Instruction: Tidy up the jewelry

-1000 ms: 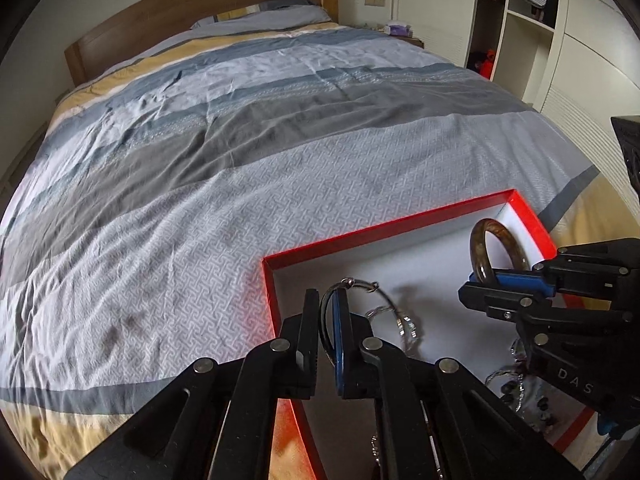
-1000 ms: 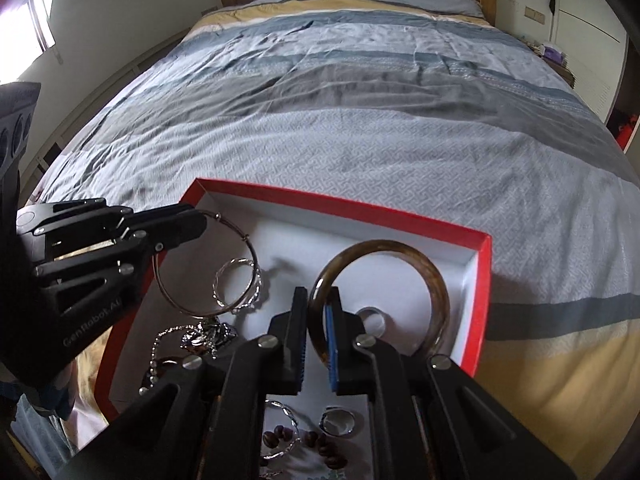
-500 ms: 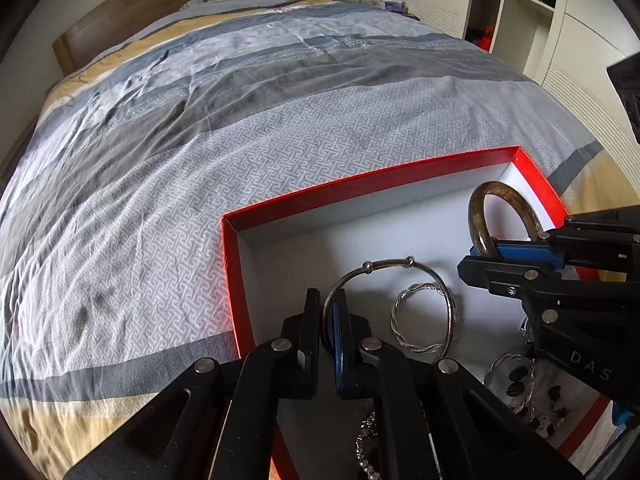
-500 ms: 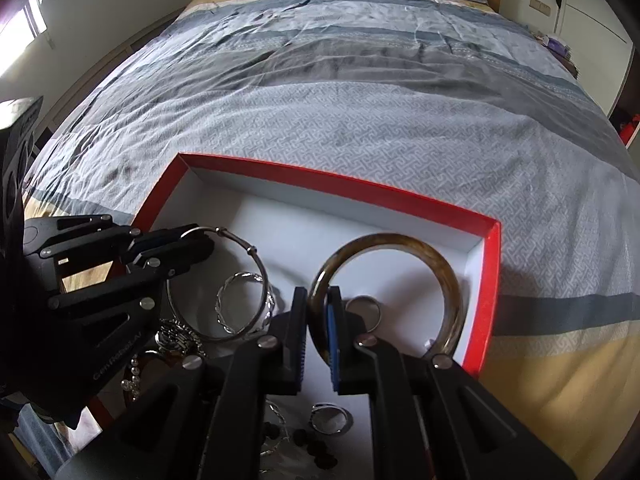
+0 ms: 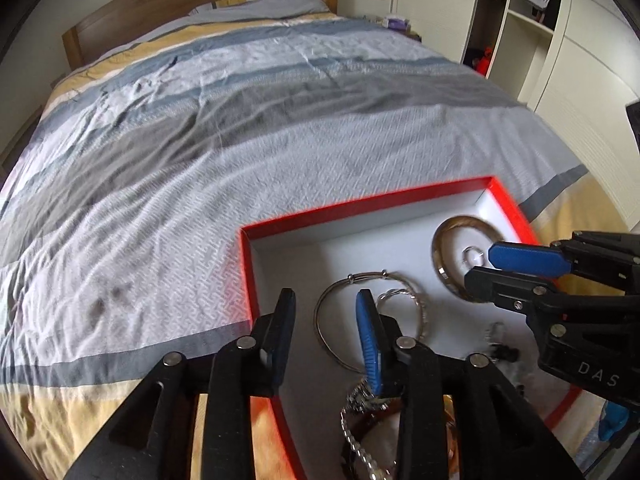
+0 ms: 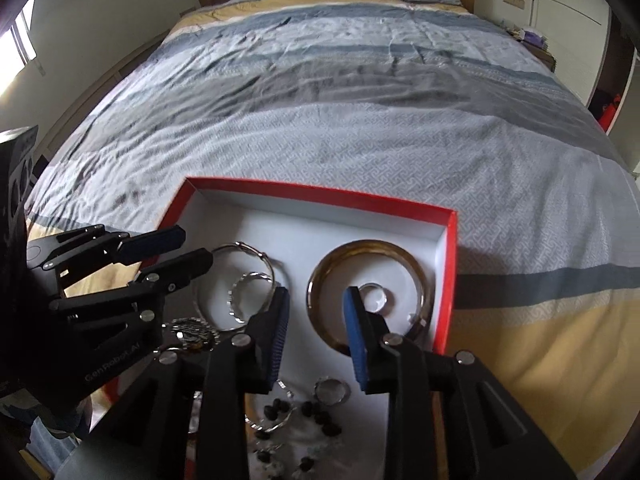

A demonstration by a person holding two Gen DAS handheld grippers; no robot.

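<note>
Red box (image 6: 447, 280): shallow rectangular cardboard tray, red rim, matte white floor, sitting on the bed (image 6: 360, 120) near its foot edge. The bedspread is woven fabric with a small geometric pattern, in grey, blue and yellow bands, lightly wrinkled.

Brown bangle (image 6: 418, 276): thick glossy amber ring, lies flat in the box's 2 o'clock corner in the right wrist view, close to the right wall. A small silver ring (image 6: 374, 296) lies inside it.

Thin silver bangle (image 5: 326, 332): plain wire hoop with two small beads, flat on the floor at centre-left. A twisted silver bracelet (image 5: 420, 308) lies inside its loop. Chain, dark beads (image 6: 316, 410) and more rings sit at 6 o'clock, partly hidden by the fingers.

Left gripper (image 5: 326, 320): fingers spread, holding nothing, straddling the box's left wall and the thin hoop's edge. Right gripper (image 6: 314, 316): fingers spread, empty, over the brown bangle's near-left arc; ribbed blue pads (image 6: 354, 328).

Room: the far third of the box floor is bare, and there's open bedspread from 9 to 3 o'clock beyond it.

Writing: "DAS" on the right gripper body, "GenRobot.AI" on the left.
</note>
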